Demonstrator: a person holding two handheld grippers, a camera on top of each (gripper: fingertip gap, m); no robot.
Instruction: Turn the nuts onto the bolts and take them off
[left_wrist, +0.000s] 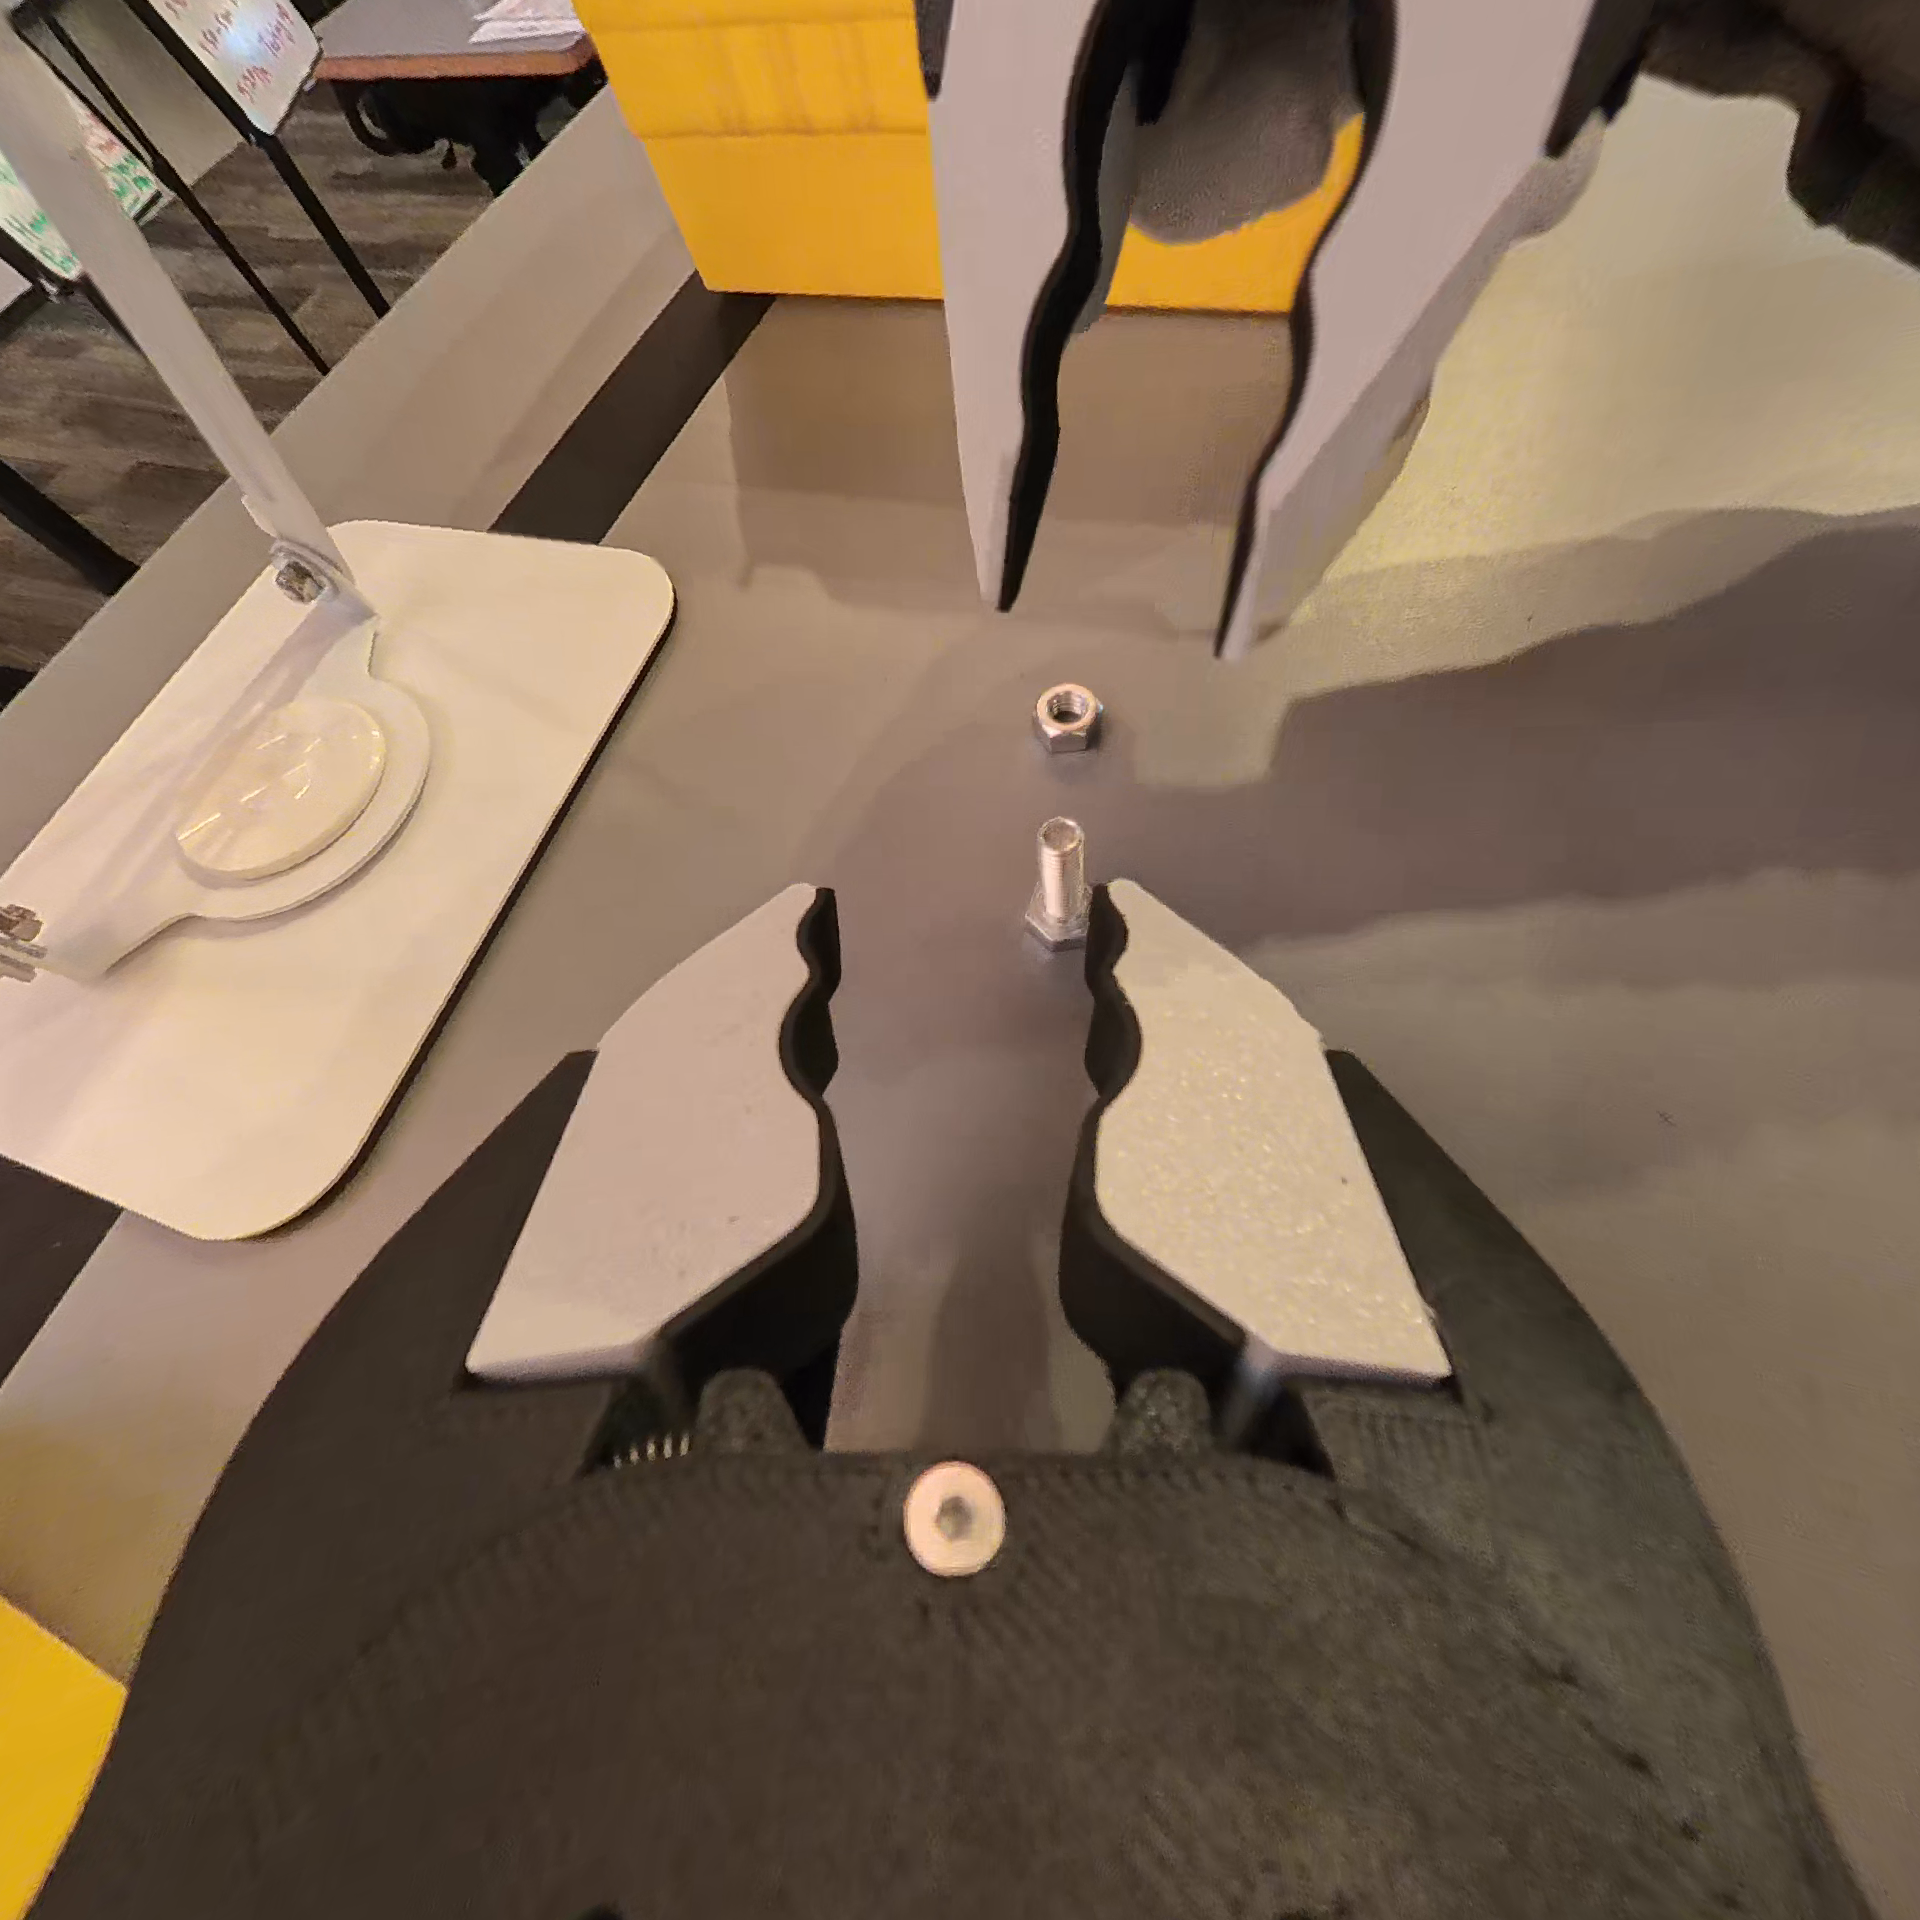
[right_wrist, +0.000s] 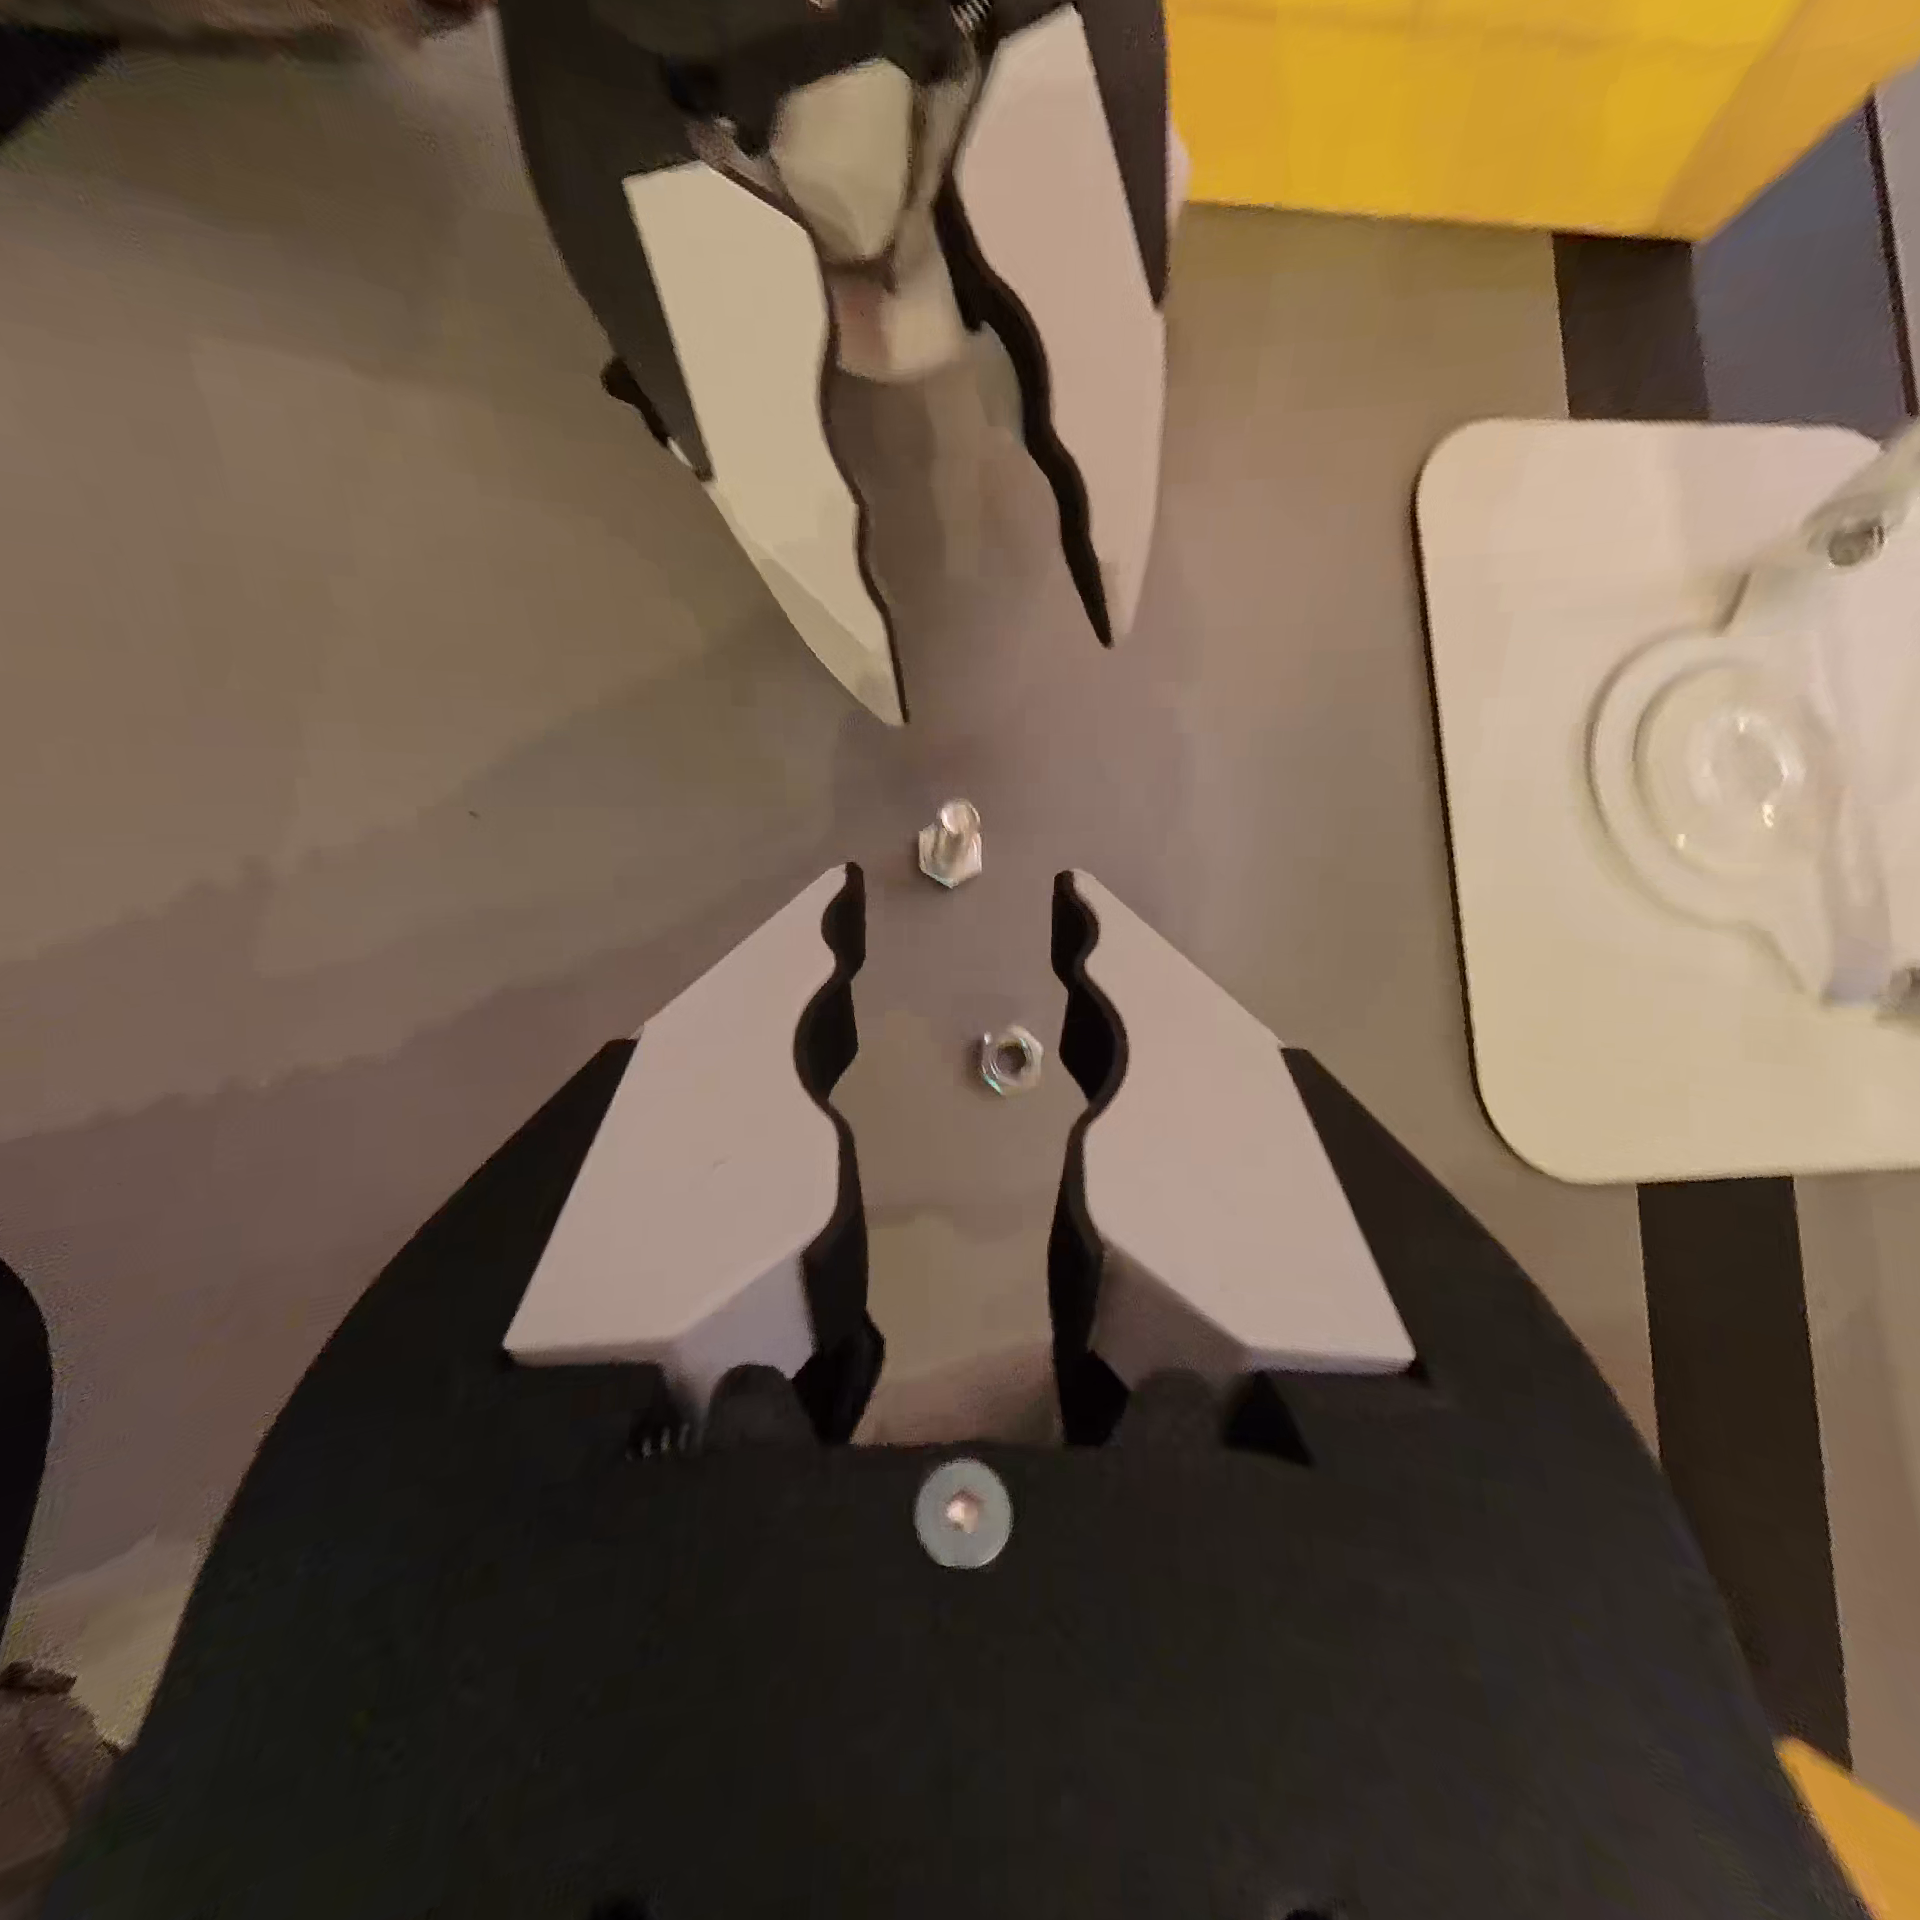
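A silver bolt (left_wrist: 1058, 883) stands head-down, thread up, on the grey table; it also shows in the right wrist view (right_wrist: 948, 842). A silver hex nut (left_wrist: 1067, 719) lies flat just beyond it, apart from it; in the right wrist view the nut (right_wrist: 1006, 1058) lies on the table between my right fingers. My left gripper (left_wrist: 961, 899) is open and empty, its right fingertip close beside the bolt head. My right gripper (right_wrist: 961, 883) is open and empty above the nut; it faces the left one from the far side (left_wrist: 1122, 623).
A white stand base (left_wrist: 312, 883) with a slanted metal arm sits left of the left gripper; it shows at the right in the right wrist view (right_wrist: 1662, 810). A yellow box (left_wrist: 790, 156) stands at the table's far end. A dark strip (right_wrist: 1704, 1351) runs along the table. Some 6 cm of space lies between my two pairs of fingers. The silver hex nut (left_wrist: 1067, 719) sits 7 cm or so from the ends of my right fingers. Look for it in the right wrist view (right_wrist: 1006, 1039) too.
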